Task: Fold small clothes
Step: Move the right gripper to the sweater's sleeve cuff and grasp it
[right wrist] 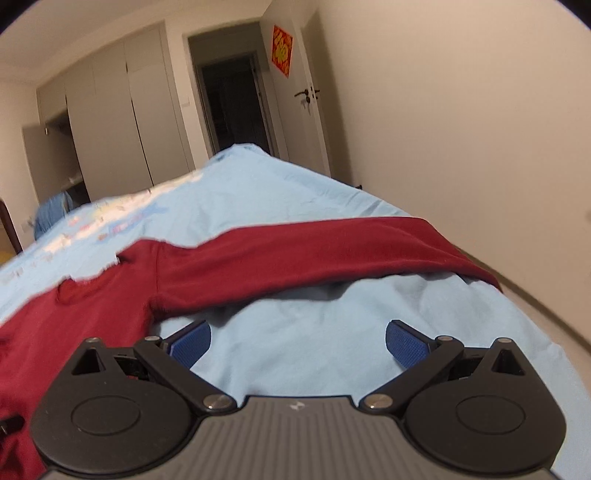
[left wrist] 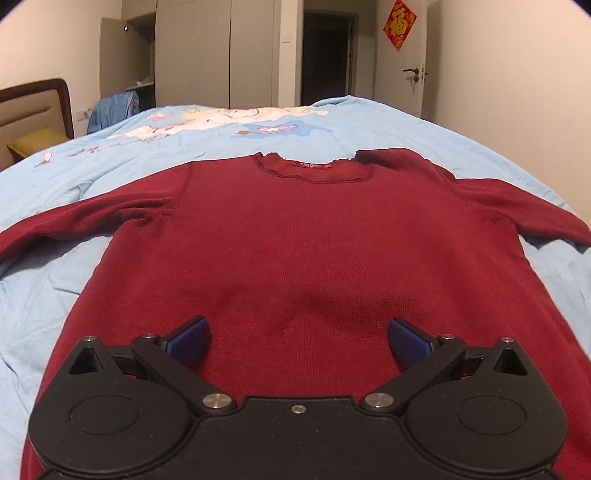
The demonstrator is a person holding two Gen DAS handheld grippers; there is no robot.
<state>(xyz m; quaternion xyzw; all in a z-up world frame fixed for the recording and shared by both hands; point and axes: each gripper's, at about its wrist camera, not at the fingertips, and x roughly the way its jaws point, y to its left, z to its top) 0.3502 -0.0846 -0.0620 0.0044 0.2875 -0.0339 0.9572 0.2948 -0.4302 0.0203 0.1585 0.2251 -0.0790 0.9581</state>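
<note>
Blue bedspread under spread right hand-held gripper; sweater under spread left hand-held gripper.

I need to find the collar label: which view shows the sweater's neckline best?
The left wrist view: the neckline faces the camera, sharp, its red label visible. The right wrist view shows it only blurred and side-on at the left, mostly a sleeve.

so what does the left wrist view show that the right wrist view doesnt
Only the left wrist view shows the sweater's neckline label, its other sleeve, the headboard and the open left gripper above the sweater body.

Only the right wrist view shows the open right gripper above bare sheet and the floor.

Both show the dark red sweater, the light blue bedsheet, wardrobe and door decoration.
</note>
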